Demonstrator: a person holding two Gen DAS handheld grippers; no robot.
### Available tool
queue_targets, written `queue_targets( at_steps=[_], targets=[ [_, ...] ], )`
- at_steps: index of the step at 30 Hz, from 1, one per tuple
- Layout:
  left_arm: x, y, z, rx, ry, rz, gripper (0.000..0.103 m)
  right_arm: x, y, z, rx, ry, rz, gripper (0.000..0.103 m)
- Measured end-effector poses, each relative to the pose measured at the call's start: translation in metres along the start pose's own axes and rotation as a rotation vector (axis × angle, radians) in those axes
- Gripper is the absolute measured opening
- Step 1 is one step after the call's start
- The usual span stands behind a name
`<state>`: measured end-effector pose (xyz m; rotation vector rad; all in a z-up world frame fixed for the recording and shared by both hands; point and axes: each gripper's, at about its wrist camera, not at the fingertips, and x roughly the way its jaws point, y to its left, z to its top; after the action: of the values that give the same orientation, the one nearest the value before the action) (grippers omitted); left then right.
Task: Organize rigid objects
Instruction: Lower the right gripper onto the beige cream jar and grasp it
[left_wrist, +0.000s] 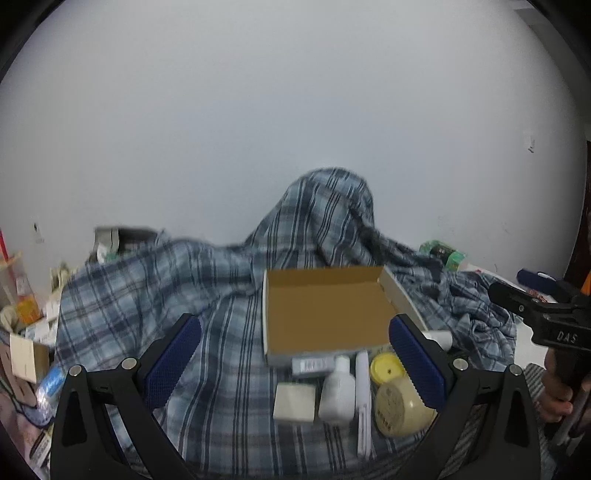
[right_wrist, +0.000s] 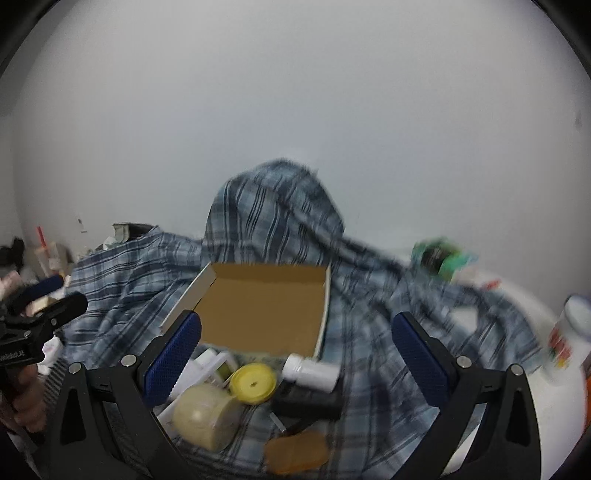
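An empty open cardboard box (left_wrist: 325, 314) (right_wrist: 258, 317) sits on a blue plaid cloth (left_wrist: 184, 295). Small objects lie in front of it: a cream block (left_wrist: 294, 401), a white bottle (left_wrist: 337, 391), a white stick (left_wrist: 363, 398), a yellow lid (left_wrist: 387, 367) and a cream jar (left_wrist: 400, 406). The right wrist view shows the jar (right_wrist: 207, 417), lid (right_wrist: 253, 382), a lying white bottle (right_wrist: 312, 371), a black item (right_wrist: 306, 404) and an amber piece (right_wrist: 297, 450). My left gripper (left_wrist: 293, 363) is open above the cloth. My right gripper (right_wrist: 295, 360) is open above the objects.
Clutter of boxes and packets lies at the left edge (left_wrist: 26, 332). A green packet (left_wrist: 443, 253) sits behind the cloth at the right. A white labelled canister (right_wrist: 567, 339) stands at the far right. A white wall rises behind. The cloth humps up behind the box.
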<state>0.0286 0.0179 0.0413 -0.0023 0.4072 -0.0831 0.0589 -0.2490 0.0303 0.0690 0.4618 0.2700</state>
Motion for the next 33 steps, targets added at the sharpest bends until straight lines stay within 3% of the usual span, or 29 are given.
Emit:
queue_targets(
  at_steps=[5,11,15,19,22,26,28,30,33],
  targets=[
    [0.007,0.013,-0.017,-0.049,0.102,0.006,0.103,0.017,-0.006,-0.018,0.007,0.024,-0.035,0.103],
    [0.034,0.013,-0.048,-0.056,0.226,-0.020,0.103,0.037,-0.004,-0.031,0.038,0.182,0.060,0.103],
    [0.039,0.007,-0.057,-0.023,0.229,-0.016,0.103,0.046,0.019,-0.043,0.020,0.321,0.156,0.103],
    [0.032,0.007,-0.058,-0.020,0.201,-0.013,0.103,0.058,0.045,-0.055,-0.033,0.370,0.121,0.101],
    [0.026,0.011,-0.060,-0.011,0.192,-0.010,0.103,0.071,0.054,-0.065,-0.012,0.417,0.143,0.097],
    [0.013,0.019,-0.062,-0.022,0.179,-0.008,0.103,0.085,0.067,-0.073,-0.068,0.452,0.118,0.086],
    [0.008,0.022,-0.064,-0.025,0.173,-0.009,0.103,0.091,0.069,-0.079,-0.092,0.480,0.114,0.070],
    [0.006,0.022,-0.066,-0.018,0.187,-0.006,0.103,0.097,0.066,-0.082,-0.088,0.506,0.115,0.047],
    [0.005,0.021,-0.069,-0.005,0.191,-0.002,0.103,0.095,0.063,-0.083,-0.077,0.504,0.119,0.047]
  ],
)
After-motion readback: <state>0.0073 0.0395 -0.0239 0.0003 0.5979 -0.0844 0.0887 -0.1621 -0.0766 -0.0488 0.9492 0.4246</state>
